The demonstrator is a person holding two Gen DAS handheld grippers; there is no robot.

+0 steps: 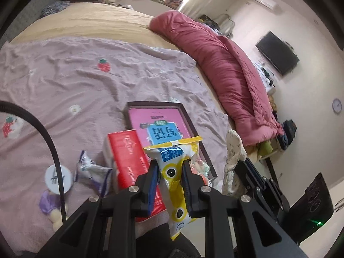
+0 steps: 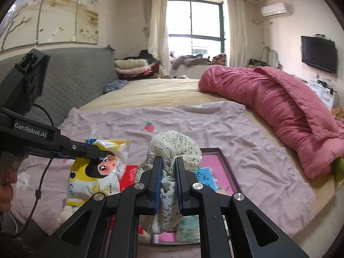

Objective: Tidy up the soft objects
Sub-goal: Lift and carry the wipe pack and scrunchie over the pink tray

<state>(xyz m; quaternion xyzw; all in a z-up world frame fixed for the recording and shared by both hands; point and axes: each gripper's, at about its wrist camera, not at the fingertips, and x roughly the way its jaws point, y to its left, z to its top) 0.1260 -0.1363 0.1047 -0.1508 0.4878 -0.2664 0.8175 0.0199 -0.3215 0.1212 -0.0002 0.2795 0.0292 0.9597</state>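
The left gripper is clamped on a yellow-and-white plastic snack bag; the right gripper is clamped on a bunched cream floral cloth. Both are held above a dark-framed tray on the wrinkled lilac bedsheet, a red tissue pack beside it

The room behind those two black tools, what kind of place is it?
Most likely a lived-in bedroom in a home. A wide bed with a tan sheet fills the view, a rumpled pink quilt lies along its side, and a flat black television hangs on the wall by the curtained window.
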